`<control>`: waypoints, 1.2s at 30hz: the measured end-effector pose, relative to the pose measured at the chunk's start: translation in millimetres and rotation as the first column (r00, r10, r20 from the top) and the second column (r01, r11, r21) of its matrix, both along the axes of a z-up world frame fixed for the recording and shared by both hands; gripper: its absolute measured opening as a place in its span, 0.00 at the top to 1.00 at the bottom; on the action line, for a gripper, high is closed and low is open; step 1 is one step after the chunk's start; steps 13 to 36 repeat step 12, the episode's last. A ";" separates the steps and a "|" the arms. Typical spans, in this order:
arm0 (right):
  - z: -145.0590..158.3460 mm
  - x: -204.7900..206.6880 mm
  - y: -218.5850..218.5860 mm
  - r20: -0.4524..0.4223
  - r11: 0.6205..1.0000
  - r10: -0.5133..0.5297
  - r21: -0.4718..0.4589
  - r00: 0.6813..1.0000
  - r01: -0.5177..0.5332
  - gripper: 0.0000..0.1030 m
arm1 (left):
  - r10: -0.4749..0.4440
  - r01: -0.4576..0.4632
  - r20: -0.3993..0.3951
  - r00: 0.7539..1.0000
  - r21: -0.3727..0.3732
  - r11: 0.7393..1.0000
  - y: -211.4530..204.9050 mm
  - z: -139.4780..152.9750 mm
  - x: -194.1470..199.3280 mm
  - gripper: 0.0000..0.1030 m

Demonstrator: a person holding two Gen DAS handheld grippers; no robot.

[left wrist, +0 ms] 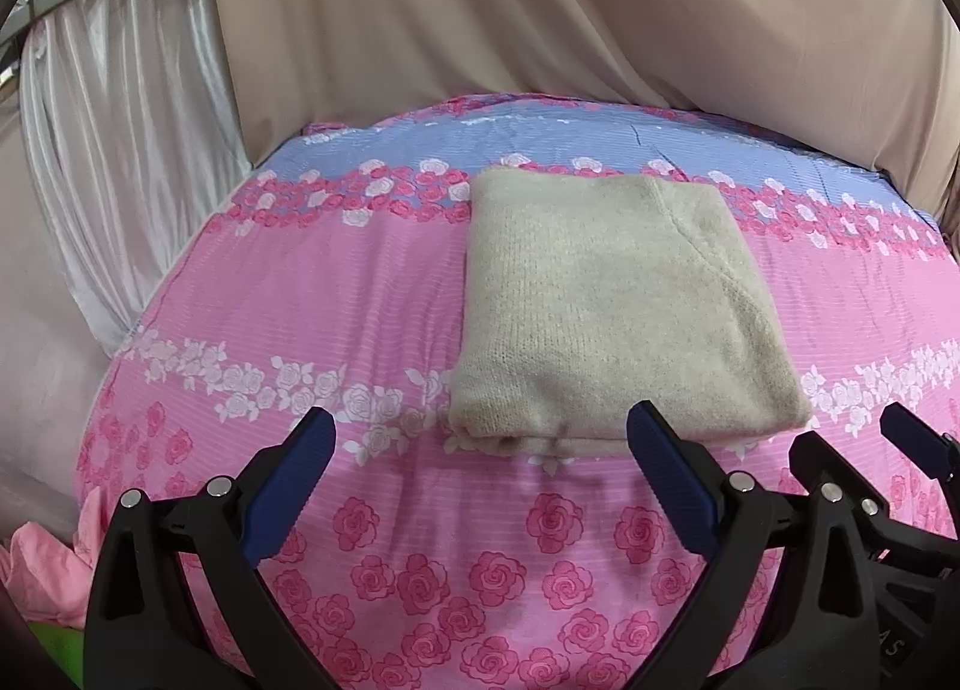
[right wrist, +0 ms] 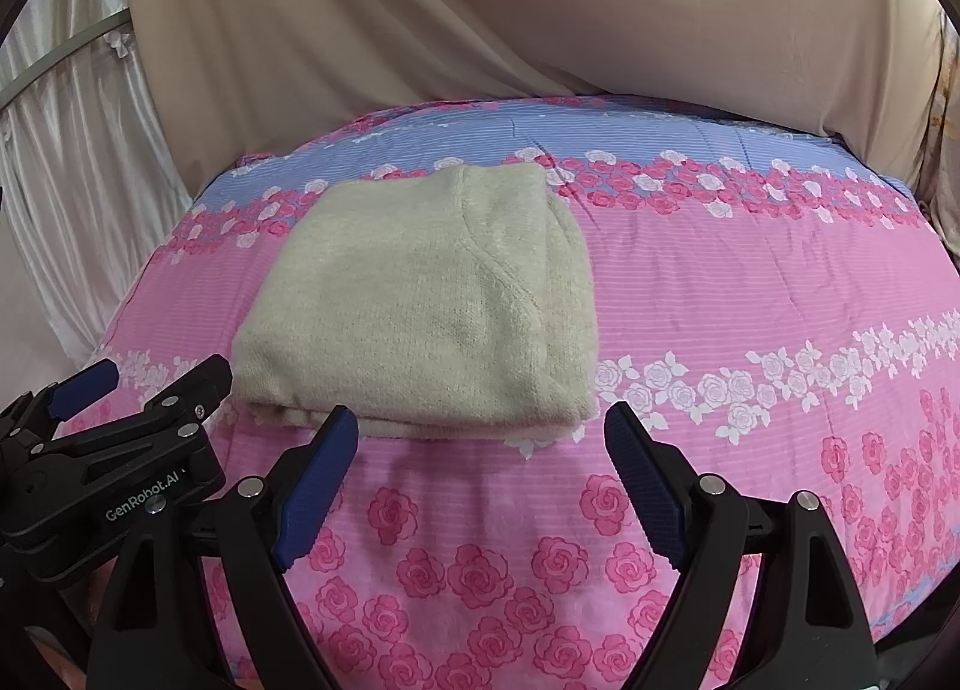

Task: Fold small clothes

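A beige knit sweater [left wrist: 618, 306] is laid folded into a neat rectangle at the centre of a bed covered w/ a pink rose-print sheet [left wrist: 420, 522], its folded edge turned toward the cameras. Left gripper [left wrist: 480, 480] and right gripper [right wrist: 480, 480] are held just short of that edge, jaws spread wide, nothing gripped. The fold is judged finished; both are likely kept clear so it isn't disturbed.
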State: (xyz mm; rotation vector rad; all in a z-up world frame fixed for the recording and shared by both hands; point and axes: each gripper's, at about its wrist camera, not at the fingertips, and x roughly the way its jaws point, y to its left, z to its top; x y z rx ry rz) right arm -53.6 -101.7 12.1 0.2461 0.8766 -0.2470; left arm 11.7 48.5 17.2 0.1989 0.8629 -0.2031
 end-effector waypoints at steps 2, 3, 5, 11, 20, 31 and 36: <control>0.6 0.8 0.9 0.000 1.000 -0.002 0.001 1.000 0.002 0.20 | -0.002 0.002 0.006 1.000 0.001 1.000 0.3 0.1 -1.1 0.08; 0.6 0.7 1.0 0.001 1.000 -0.002 -0.001 1.000 0.002 0.20 | -0.002 0.002 0.005 1.000 0.002 1.000 0.1 0.0 -0.9 0.09; 0.5 -1.1 1.5 0.003 1.000 -0.003 -0.001 1.000 0.003 0.20 | -0.002 0.002 0.002 1.000 0.001 1.000 -0.1 -0.3 -1.3 0.10; 0.3 -3.9 2.0 0.004 1.000 0.000 -0.002 1.000 0.000 0.20 | -0.016 0.016 -0.004 1.000 0.012 1.000 -3.2 0.5 0.5 0.15; 0.5 -3.3 1.8 0.004 1.000 0.000 -0.001 1.000 0.000 0.20 | -0.016 0.016 -0.004 1.000 0.012 1.000 -3.6 0.3 -0.1 0.15; 0.5 -3.3 1.8 0.004 1.000 0.000 -0.001 1.000 0.000 0.20 | -0.016 0.016 -0.004 1.000 0.012 1.000 -3.6 0.3 -0.1 0.15; 0.5 -3.3 1.8 0.004 1.000 0.000 -0.001 1.000 0.000 0.20 | -0.016 0.016 -0.004 1.000 0.012 1.000 -3.6 0.3 -0.1 0.15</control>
